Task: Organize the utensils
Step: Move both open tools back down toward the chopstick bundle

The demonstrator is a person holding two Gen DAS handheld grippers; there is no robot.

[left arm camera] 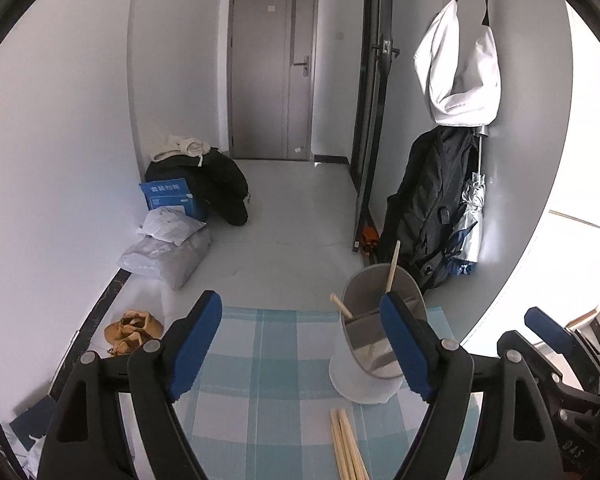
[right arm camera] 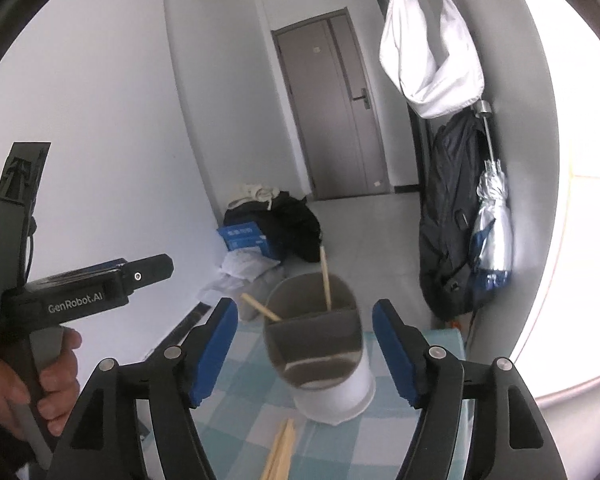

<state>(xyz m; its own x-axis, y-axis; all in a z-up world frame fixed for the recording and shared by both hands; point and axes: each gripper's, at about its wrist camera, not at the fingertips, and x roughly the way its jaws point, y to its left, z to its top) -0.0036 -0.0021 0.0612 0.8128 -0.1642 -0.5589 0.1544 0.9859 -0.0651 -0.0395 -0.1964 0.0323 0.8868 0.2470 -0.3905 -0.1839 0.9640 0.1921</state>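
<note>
**Loose chopsticks lie below both grippers, pointing toward the holder**

The left gripper (left arm camera: 300, 344) and the right gripper (right arm camera: 305, 346) both stand wide open, and nothing is between their pads. The utensil holder (right arm camera: 320, 344) is ahead of them on the checked cloth (left arm camera: 252, 360), with two chopsticks (right arm camera: 326, 284) already inside, leaning. The loose chopsticks (left arm camera: 346, 446) lie flat on the cloth, below and a little right of the left gripper's center, just before the holder. Their long axis runs nearly along the line in which the gripper looks. In the right wrist view they appear below and slightly left of center. Both grippers seem about equally near; each must come down and back to reach them.
</note>
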